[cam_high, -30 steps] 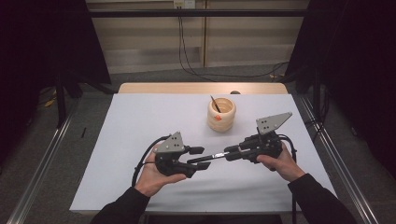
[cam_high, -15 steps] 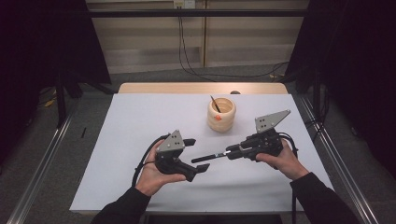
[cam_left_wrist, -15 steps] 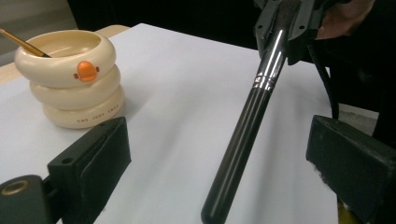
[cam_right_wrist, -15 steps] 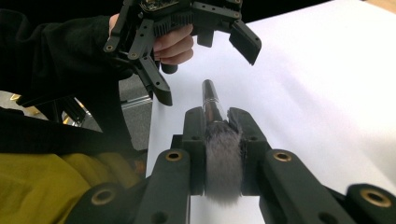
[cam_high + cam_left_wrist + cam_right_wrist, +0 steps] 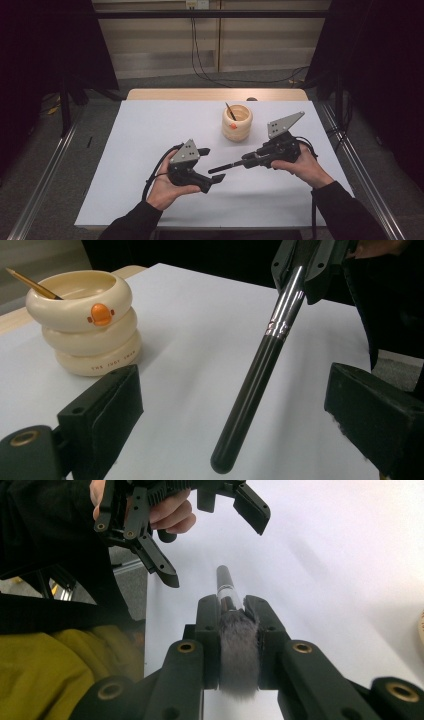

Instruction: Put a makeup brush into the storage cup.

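Observation:
My right gripper [image 5: 248, 162] is shut on a make-up brush [image 5: 227, 166], its jaws clamped on the grey bristles [image 5: 238, 650]. The black handle [image 5: 260, 370] points left, into the gap of my left gripper [image 5: 212, 165]. That gripper's jaws have just been opening; they stand wide on either side of the handle tip and touch nothing. In the right gripper view the left gripper [image 5: 215, 550] hangs open just beyond the handle's end. A cream ringed cup [image 5: 237, 122] with an orange beak stands behind the grippers, with a thin gold-handled stick [image 5: 32, 284] in it.
Both hands hover over a white table [image 5: 150, 125] near its front middle. Its wooden far edge [image 5: 200, 94] shows behind the cup. Metal rails [image 5: 45, 185] run along the floor on both sides, and dark curtains close in left and right.
The left gripper, shut on the brush handle a second ago, has opened and let it go. The right gripper still holds the brush by the bristles, barely moved.

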`<state>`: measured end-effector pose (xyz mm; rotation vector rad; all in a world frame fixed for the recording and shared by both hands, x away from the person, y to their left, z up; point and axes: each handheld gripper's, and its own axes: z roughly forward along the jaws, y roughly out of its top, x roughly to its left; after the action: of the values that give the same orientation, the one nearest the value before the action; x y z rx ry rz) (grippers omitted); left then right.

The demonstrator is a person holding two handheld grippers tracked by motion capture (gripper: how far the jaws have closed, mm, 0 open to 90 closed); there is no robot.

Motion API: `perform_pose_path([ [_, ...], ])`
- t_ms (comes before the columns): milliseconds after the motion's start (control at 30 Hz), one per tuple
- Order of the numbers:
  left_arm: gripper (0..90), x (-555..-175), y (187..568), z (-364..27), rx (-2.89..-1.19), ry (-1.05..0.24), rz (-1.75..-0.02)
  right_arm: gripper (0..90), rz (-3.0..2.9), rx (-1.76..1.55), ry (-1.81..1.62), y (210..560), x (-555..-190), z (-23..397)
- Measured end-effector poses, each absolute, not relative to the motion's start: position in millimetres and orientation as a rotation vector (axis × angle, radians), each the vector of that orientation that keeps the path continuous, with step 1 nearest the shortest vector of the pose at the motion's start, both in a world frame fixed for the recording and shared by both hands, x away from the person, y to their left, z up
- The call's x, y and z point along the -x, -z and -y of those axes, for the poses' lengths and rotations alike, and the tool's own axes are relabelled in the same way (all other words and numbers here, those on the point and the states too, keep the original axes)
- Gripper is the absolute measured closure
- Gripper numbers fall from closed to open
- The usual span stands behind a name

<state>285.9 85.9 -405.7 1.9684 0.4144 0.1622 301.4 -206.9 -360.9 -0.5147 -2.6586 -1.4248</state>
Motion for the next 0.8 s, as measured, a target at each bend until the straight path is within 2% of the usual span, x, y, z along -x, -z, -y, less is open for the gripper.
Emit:
perform_pose_path([
  [233,12.9,-287.8,405.8,-83.1,-1.959,-0.149,-0.429,77.6,2.715,0.529,1.319,353.1,-305.3,201.8],
  [500,26.0,-295.7,408.0,-79.1,-1.996,-0.129,-0.410,77.5,2.734,0.538,1.199,353.4,-313.7,193.8],
  [600,33.8,-295.0,412.2,-76.8,-2.034,-0.119,-0.376,77.5,2.734,0.546,1.169,358.1,-316.5,191.0],
  [633,39.4,-294.4,413.0,-76.2,-2.040,-0.119,-0.353,77.5,2.738,0.545,1.146,359.0,-317.1,189.9],
  [800,51.8,-290.3,415.3,-71.6,-2.077,-0.105,-0.306,77.5,2.741,0.539,1.137,361.4,-315.5,186.6],
])
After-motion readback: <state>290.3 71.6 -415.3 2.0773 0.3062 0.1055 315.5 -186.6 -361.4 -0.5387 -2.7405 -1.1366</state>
